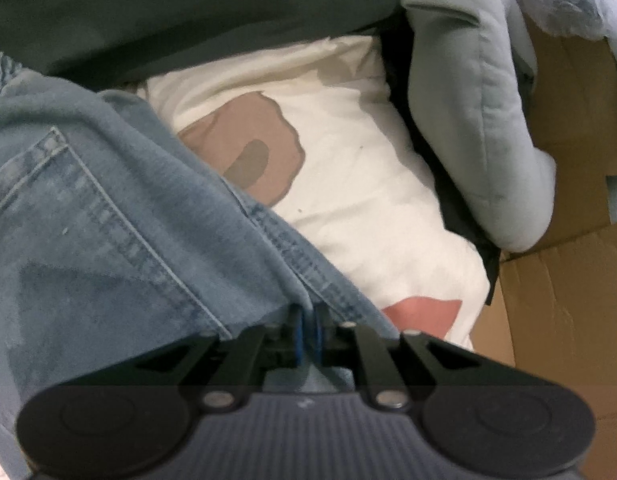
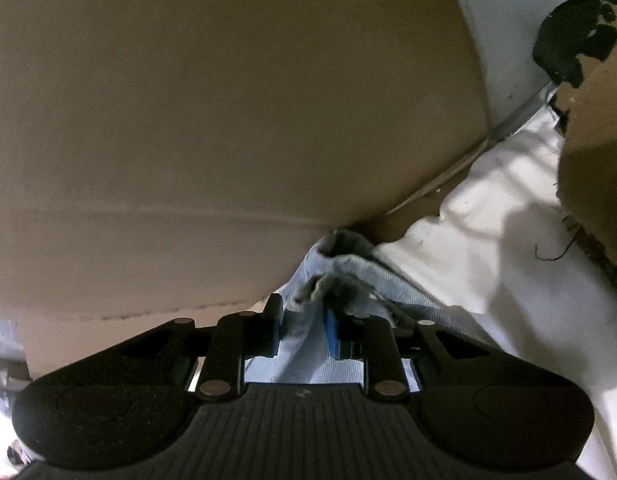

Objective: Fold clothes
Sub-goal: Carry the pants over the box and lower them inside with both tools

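Left gripper (image 1: 308, 322) nearly closed, right gripper (image 2: 304, 330) parted, both angled downward.

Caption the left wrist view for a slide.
Left gripper pinches a jeans seam above a white printed shirt.

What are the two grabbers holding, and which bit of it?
The left gripper is pinching the blue jeans along a stitched seam. The right gripper has a frayed denim end between its fingers, but its jaws look parted, not pinching.
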`<state>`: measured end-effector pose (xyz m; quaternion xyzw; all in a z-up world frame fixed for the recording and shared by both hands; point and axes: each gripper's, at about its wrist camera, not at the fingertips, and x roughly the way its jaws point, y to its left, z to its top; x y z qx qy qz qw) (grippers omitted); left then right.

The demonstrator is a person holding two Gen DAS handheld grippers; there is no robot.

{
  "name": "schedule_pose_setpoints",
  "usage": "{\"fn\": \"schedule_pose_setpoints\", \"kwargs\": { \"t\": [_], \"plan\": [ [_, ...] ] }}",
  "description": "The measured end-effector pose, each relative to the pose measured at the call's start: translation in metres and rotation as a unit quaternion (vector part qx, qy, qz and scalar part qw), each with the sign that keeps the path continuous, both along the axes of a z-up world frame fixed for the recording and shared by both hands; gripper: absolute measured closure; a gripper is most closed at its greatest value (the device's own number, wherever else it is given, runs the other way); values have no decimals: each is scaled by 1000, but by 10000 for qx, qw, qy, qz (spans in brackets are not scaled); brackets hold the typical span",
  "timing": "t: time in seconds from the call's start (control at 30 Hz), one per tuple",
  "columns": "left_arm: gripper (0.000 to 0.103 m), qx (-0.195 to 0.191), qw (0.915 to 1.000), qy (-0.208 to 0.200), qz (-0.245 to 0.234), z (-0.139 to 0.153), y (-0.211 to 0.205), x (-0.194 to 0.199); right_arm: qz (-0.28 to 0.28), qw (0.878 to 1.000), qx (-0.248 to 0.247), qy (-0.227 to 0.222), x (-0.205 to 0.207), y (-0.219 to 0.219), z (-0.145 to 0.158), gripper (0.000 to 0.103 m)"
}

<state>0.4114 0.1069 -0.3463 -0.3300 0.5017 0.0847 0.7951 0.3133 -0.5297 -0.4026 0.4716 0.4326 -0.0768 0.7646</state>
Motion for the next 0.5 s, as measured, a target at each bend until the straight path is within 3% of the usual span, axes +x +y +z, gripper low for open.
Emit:
{"fn": "schedule_pose_setpoints", "kwargs": {
  "t": [0.2, 0.27, 0.33, 0.5],
  "plan": [
    [96, -6, 10000, 73, -18, 0, -3, 2, 175, 9997, 129, 58, 8, 12, -3, 82],
    [97, 150, 9998, -56, -114, 5, -6, 0, 110, 9999, 92, 27, 9, 14, -1, 102],
    [100, 306, 9992, -188, -200, 9, -8, -1, 59, 10000, 46, 19, 9, 15, 0, 102],
    [100, 137, 9993, -351, 40, 12, -3, -8, -75, 9998, -53, -182, 6, 15, 8, 101]
  ]
}}
